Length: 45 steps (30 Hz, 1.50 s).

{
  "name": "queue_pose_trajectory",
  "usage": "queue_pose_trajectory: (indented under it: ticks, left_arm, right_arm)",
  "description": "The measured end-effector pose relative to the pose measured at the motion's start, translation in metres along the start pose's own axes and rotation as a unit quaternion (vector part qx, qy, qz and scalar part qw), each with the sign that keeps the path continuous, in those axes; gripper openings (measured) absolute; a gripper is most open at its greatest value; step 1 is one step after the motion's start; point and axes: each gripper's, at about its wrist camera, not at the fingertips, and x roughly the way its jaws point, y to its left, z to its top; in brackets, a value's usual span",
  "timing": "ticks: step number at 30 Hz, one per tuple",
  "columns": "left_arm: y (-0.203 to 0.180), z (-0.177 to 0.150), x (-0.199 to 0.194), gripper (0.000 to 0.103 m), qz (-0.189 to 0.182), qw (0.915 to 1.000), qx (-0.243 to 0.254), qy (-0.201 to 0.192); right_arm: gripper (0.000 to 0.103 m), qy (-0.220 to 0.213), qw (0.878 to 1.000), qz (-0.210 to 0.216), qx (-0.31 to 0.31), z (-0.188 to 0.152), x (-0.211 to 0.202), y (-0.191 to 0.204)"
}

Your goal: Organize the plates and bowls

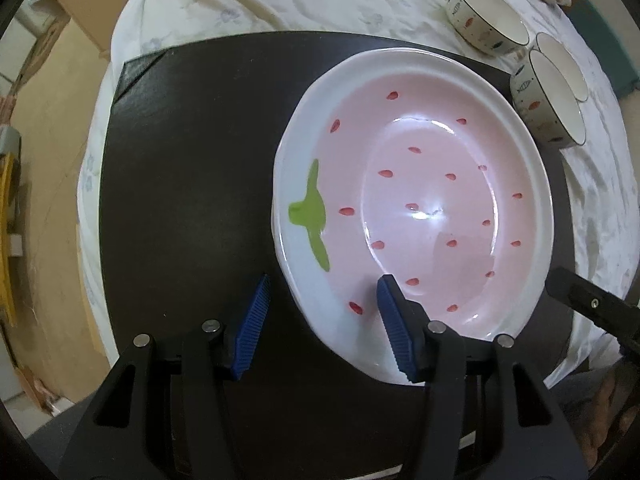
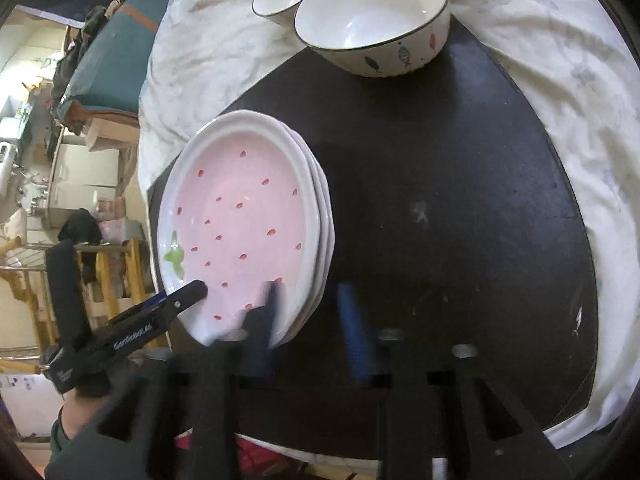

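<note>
A stack of pink strawberry-pattern plates (image 1: 420, 184) (image 2: 240, 220) lies on a black mat (image 1: 192, 184). My left gripper (image 1: 324, 284) points straight down and straddles the stack's near rim. Its blue pads stand apart, one over the mat and one over the top plate, so it is open. My right gripper (image 2: 309, 288) straddles the opposite rim and looks blurred. Its jaws are open, with one finger above the plate and one over the mat. Three white fish-pattern bowls (image 1: 488, 16) (image 2: 372, 12) stand beyond the plates, the nearest one (image 1: 548, 96) at the mat's edge.
A wrinkled white cloth (image 2: 560, 80) covers the table under the mat (image 2: 460, 200). The table's edge drops off to the left of the mat (image 1: 100, 160). Shelves, boxes and a yellow rack (image 2: 116, 280) stand past the table.
</note>
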Motion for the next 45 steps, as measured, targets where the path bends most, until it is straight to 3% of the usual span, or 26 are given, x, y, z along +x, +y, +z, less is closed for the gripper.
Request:
queue_pose_trajectory:
  ticks: [4, 7, 11, 19, 23, 30, 34, 36, 40, 43, 45]
  left_arm:
    - [-0.002, 0.001, -0.001, 0.055, 0.009, 0.9999, 0.008, -0.007]
    - [-0.005, 0.000, -0.001, 0.067, 0.029, 0.9995, 0.010, -0.011]
    - [0.000, 0.004, -0.001, 0.068, 0.031, 0.9994, 0.006, -0.014]
    - [-0.005, 0.000, -0.022, 0.068, 0.045, 0.9976, 0.018, -0.050]
    - [-0.010, -0.002, -0.038, 0.068, 0.053, 0.9948, 0.015, -0.086]
    - [-0.028, -0.007, -0.060, 0.068, 0.068, 0.9842, 0.067, -0.149]
    - [-0.039, -0.011, -0.073, 0.068, 0.072, 0.9770, 0.098, -0.175]
    - [-0.046, -0.012, -0.079, 0.068, 0.079, 0.9741, 0.107, -0.183]
    - [-0.057, -0.012, -0.088, 0.070, 0.067, 0.9755, 0.106, -0.181]
    - [-0.067, -0.008, -0.096, 0.074, 0.059, 0.9770, 0.101, -0.178]
    - [-0.073, -0.003, -0.103, 0.083, 0.056, 0.9773, 0.093, -0.182]
  right_arm:
    - [0.062, -0.004, 0.999, -0.021, -0.032, 0.004, 0.009, 0.012]
    - [0.062, -0.001, 0.997, -0.047, -0.054, 0.004, 0.020, 0.018]
    - [0.061, 0.016, 0.994, -0.085, -0.060, 0.003, 0.036, 0.012]
    - [0.061, 0.003, 0.995, -0.078, -0.066, -0.001, 0.030, 0.012]
    - [0.061, -0.030, 0.993, -0.076, -0.080, -0.006, 0.012, 0.019]
    - [0.063, -0.079, 0.991, -0.062, -0.086, -0.013, -0.022, 0.018]
    - [0.084, -0.120, 0.986, -0.068, -0.095, -0.017, -0.043, 0.021]
    - [0.086, -0.155, 0.980, -0.072, -0.099, -0.019, -0.057, 0.023]
    - [0.103, -0.192, 0.975, -0.066, -0.096, -0.024, -0.078, 0.022]
    - [0.103, -0.208, 0.971, -0.063, -0.094, -0.024, -0.088, 0.019]
    - [0.103, -0.214, 0.969, -0.069, -0.099, -0.026, -0.094, 0.019]
